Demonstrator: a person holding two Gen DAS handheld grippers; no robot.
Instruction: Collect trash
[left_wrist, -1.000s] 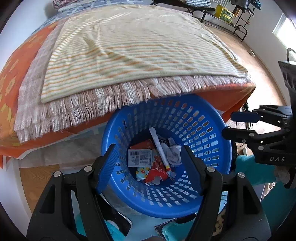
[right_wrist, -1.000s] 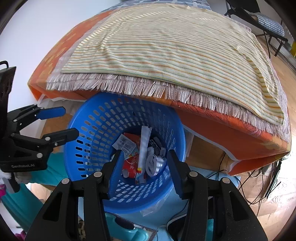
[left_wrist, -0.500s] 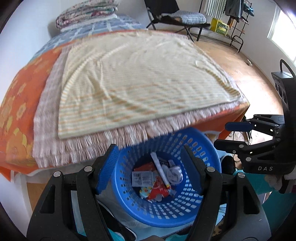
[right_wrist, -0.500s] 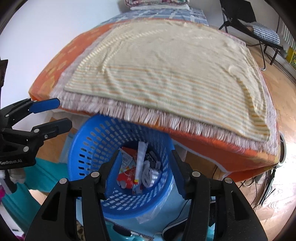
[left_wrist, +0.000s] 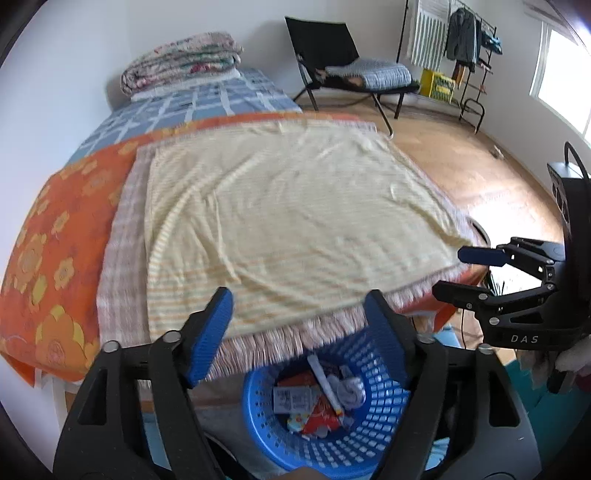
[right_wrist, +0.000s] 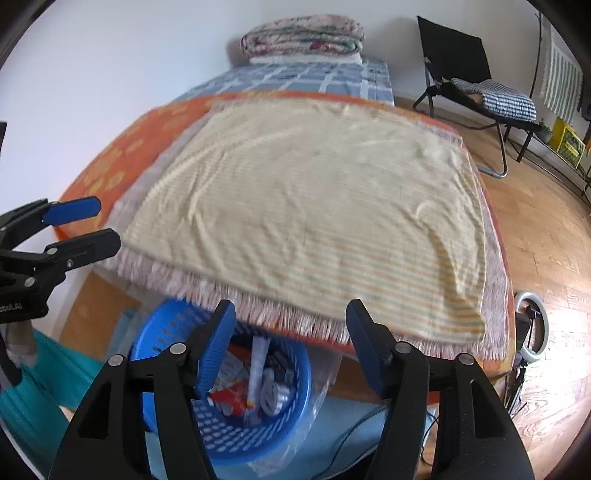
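Observation:
A blue perforated basket (left_wrist: 365, 443) (right_wrist: 173, 328) stands on the floor against the bed's near edge, holding wrappers and crumpled trash (left_wrist: 317, 398) (right_wrist: 258, 384). My left gripper (left_wrist: 299, 314) hovers above the basket, jaws opening, nothing between them. My right gripper (right_wrist: 290, 325) is also above it, jaws opening and empty. Each gripper shows in the other's view: the right gripper (left_wrist: 461, 271) at the right edge, the left gripper (right_wrist: 96, 225) at the left edge.
A bed carries a striped cream blanket (left_wrist: 288, 221) (right_wrist: 314, 206) with a fringe, over an orange flowered cover (left_wrist: 48, 266). Folded quilts (left_wrist: 181, 66) lie at its head. A black folding chair (left_wrist: 351, 66) and a clothes rack (left_wrist: 465, 44) stand on the wooden floor.
Both grippers have risen and tilted up from the basket, so the bed top and the room fill the views. Both pairs of jaws stand wider apart.

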